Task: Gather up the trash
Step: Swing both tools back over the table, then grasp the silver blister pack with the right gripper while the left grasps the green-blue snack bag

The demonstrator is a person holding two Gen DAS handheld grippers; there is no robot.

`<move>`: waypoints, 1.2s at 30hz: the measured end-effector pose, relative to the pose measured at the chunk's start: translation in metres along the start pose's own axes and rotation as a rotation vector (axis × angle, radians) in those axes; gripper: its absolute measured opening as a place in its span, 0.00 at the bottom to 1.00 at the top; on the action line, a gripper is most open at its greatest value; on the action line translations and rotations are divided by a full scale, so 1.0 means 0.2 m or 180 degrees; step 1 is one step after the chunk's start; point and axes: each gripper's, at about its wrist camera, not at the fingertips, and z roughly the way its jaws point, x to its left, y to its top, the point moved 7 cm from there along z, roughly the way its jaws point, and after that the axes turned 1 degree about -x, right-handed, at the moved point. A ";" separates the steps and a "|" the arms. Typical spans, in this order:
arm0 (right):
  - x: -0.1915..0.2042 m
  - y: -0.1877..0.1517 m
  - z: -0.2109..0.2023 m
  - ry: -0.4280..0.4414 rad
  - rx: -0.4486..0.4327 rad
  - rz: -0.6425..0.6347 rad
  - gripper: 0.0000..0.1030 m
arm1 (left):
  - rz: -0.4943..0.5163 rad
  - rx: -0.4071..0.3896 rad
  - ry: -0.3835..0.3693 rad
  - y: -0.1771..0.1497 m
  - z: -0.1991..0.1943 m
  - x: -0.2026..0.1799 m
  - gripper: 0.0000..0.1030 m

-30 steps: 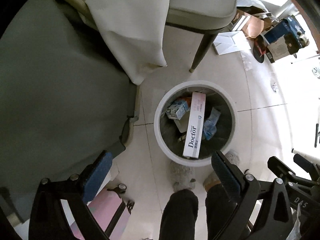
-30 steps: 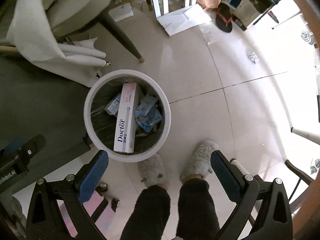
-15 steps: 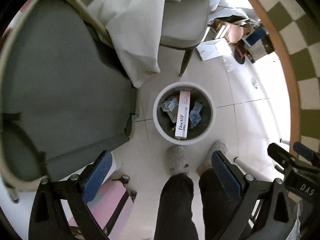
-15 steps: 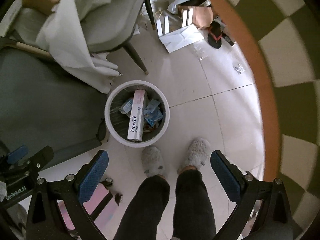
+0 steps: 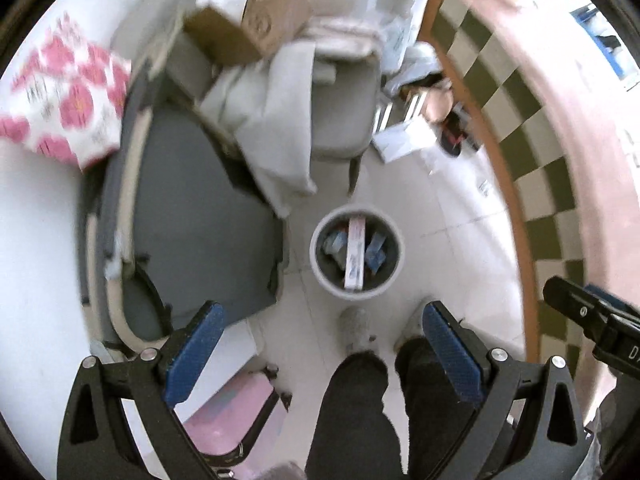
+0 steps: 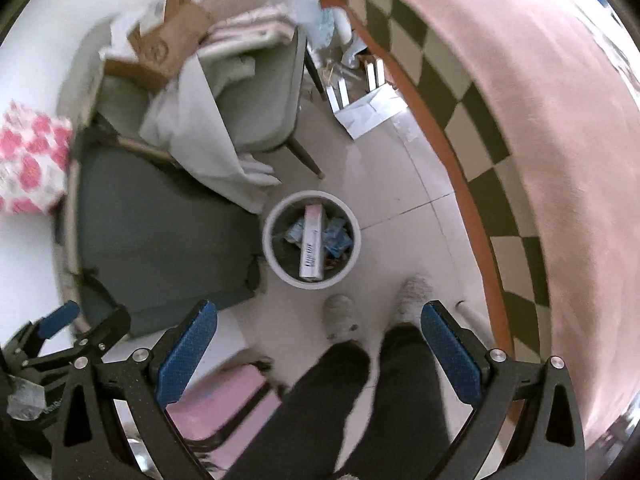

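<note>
- Left wrist view: the left gripper (image 5: 320, 348) hangs high above the floor, its jaws spread wide with nothing between the ribbed blue pads (image 5: 194, 354).
- Straight below, a round white-rimmed trash bin (image 5: 357, 255) stands on the pale tiled floor (image 5: 452, 216), just beside the edge of a grey mat (image 5: 200, 216). A long white box (image 5: 355, 249) lies across crumpled blue wrappers (image 5: 376, 250) inside it.
- The person's fuzzy grey slippers (image 5: 356, 328) stand near the bin's rim on the near side.
- A grey cushioned chair (image 5: 340, 112) carries draped off-white cloth (image 5: 272, 128) and a brown cardboard box (image 5: 256, 28); the picture is blurred.
- Right wrist view: the right gripper (image 6: 316, 348) is likewise spread wide and empty, hard black frame with textured blue pads.
- A pink tablecloth (image 6: 560, 120) with a green-and-white checked border fills the right edge; white paper packaging (image 6: 368, 110) lies loose on the floor by the chair's legs.
- Judgement: with the bin part-filled and both tools empty, this looks like the gap between a drop and the next pick. The next move calls for finding another scrap and bringing one gripper down over it, jaws wide; which scrap counts as trash I cannot tell.
</note>
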 end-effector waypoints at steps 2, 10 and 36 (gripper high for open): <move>-0.07 0.03 -0.12 0.0098 -0.0089 0.0200 1.00 | 0.0109 -0.0105 0.0033 0.07 -0.08 -0.08 0.99; -0.87 0.09 -0.67 -0.0095 -0.0588 0.1289 1.00 | 0.0811 -0.0394 0.0075 0.36 -0.33 -0.81 0.99; -3.18 -0.36 -0.67 -0.0926 -0.0354 0.3559 0.73 | 0.1458 0.0616 -0.1096 0.54 -0.06 -3.57 0.98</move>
